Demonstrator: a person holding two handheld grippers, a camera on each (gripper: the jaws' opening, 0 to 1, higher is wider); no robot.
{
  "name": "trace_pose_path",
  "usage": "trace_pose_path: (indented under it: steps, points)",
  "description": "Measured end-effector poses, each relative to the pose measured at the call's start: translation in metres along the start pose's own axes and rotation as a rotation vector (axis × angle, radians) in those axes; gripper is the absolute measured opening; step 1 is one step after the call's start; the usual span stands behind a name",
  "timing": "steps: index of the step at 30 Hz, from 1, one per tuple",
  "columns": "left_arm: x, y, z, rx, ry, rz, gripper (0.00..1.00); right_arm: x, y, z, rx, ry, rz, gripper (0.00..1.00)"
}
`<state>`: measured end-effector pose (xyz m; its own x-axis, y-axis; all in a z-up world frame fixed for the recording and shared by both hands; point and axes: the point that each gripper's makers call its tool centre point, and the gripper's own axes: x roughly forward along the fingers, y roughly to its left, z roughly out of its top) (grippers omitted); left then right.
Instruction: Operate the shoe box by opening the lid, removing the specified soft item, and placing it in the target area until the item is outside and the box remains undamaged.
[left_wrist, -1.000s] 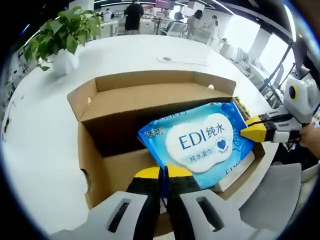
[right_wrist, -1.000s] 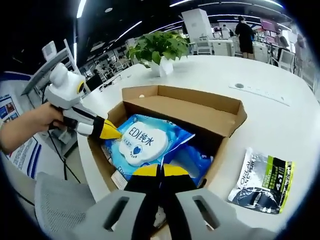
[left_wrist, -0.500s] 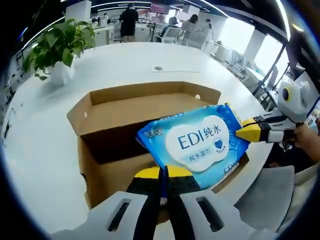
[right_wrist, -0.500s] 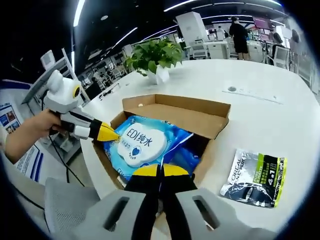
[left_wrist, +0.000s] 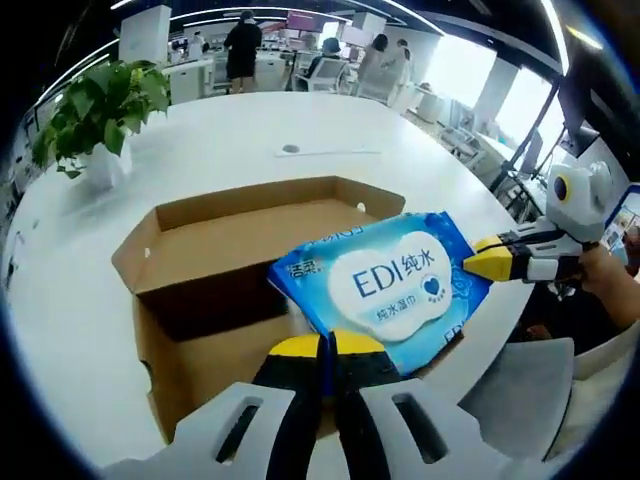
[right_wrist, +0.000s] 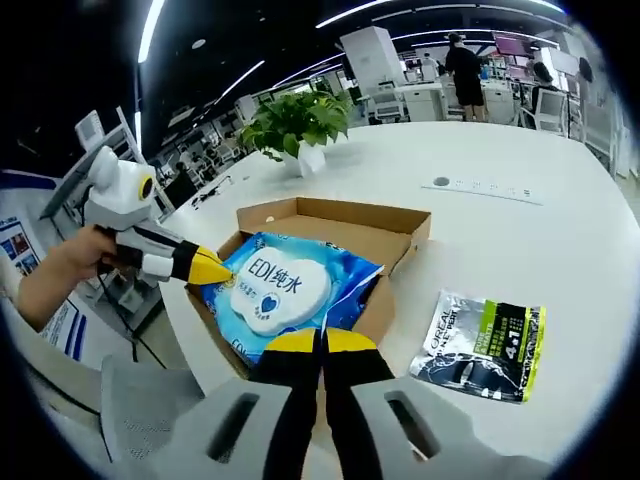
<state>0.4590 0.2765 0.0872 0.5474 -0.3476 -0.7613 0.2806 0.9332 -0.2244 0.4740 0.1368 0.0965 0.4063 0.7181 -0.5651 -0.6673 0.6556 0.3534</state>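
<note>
A blue wet-wipes pack (left_wrist: 390, 285) with a white "EDI" label hangs above the open brown shoe box (left_wrist: 210, 340). In the left gripper view my left gripper (left_wrist: 325, 346) is shut on the pack's near edge. My right gripper (left_wrist: 482, 265) comes in from the right, its yellow tips pinching the far corner. In the right gripper view the same pack (right_wrist: 275, 290) sits over the box (right_wrist: 335, 212). There my right gripper (right_wrist: 322, 342) is shut on its near edge, and the left gripper (right_wrist: 215, 270), held by a hand, pinches the left corner.
The box stands near the edge of a big white round table (left_wrist: 60, 290). A dark and green pouch (right_wrist: 480, 345) lies on the table right of the box. A potted plant (left_wrist: 95, 110) stands farther back. A grey chair (left_wrist: 520, 390) is by the table edge. People stand far behind.
Both grippers have lifted the wipes pack higher, up and out of the box. The box looks smaller and lower in both views as the cameras rose.
</note>
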Motion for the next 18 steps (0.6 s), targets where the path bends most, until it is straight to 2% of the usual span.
trace_pose_path:
  steps: [18]
  points:
    - [0.024, -0.052, 0.022, 0.05, 0.003, -0.052, 0.0, -0.041, -0.044, -0.002, 0.045, -0.001, -0.06, 0.0]
